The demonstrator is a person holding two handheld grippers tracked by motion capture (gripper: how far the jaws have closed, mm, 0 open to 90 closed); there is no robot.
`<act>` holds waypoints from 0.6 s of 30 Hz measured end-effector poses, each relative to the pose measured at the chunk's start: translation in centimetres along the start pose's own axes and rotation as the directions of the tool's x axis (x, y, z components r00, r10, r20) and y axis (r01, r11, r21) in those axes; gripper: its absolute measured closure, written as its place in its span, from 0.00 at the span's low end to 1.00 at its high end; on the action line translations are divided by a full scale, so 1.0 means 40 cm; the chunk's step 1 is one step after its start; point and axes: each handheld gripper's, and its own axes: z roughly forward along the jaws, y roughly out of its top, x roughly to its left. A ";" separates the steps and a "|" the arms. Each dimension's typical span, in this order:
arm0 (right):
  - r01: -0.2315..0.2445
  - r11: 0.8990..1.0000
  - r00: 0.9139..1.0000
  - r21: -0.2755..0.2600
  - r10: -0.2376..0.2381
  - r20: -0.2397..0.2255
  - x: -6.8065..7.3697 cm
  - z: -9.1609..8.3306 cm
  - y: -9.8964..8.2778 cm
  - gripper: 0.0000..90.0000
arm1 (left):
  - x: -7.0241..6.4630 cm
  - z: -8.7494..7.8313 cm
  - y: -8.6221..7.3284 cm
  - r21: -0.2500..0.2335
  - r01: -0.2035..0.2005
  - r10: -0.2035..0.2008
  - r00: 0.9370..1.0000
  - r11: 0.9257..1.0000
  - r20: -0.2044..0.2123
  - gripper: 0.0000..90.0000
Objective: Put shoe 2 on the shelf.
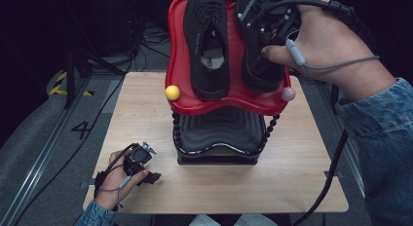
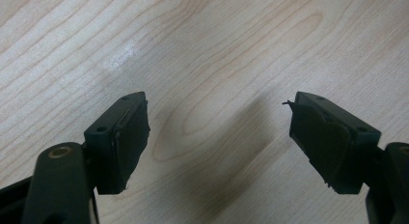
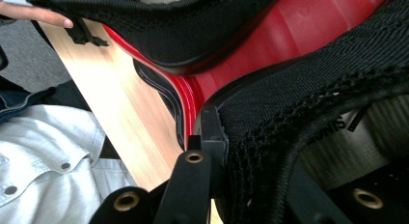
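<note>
The right tongs [image 1: 265, 28] are at the top tier of a 2-tier shoe rack, a glossy red plastic tray [image 1: 234, 102] with a wavy rim. They are clenched on the knit collar wall of a black mesh sneaker [image 1: 258, 65]: in the right gripper view 1 black jaw presses the outside of the collar [image 3: 212, 137] and the other goes inside the opening, beside the insole. I think the collar is chosen because it is a thin, firm edge that 2 jaws can pinch, so the shoe hangs without slipping.

Just beside these tongs, on the same tray, lies a second black mesh sneaker [image 1: 208, 46] with its toe toward the person, parallel to the held one. It seems the pair is arranged side by side there, so each shoe has its own half of the tray.

Under the tray, a dark lower tier [image 1: 219, 131] is joined to it by black beaded posts, with a yellow ball [image 1: 172, 93] and a pink ball [image 1: 288, 94] at the front corners.

The left tongs [image 1: 146, 165] rest low over the pale wooden counter [image 2: 202, 50], well apart from the rack. Their jaws are released, wide apart, with only bare wood between them, probably waiting.
</note>
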 end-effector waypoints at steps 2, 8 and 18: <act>0.006 1.000 1.000 0.001 -0.006 -0.006 -0.001 0.004 0.003 0.96 | 0.002 -0.002 -0.001 -0.004 0.003 -0.003 1.000 1.000 0.003 0.25; 0.035 0.999 0.999 -0.005 -0.035 -0.010 0.013 0.019 0.022 0.96 | 0.004 0.001 -0.002 -0.006 -0.001 0.001 1.000 1.000 -0.005 0.25; 0.046 0.999 0.999 0.012 -0.046 -0.028 0.027 0.040 0.031 0.96 | 0.003 0.004 -0.003 -0.003 0.001 -0.001 1.000 1.000 0.001 0.25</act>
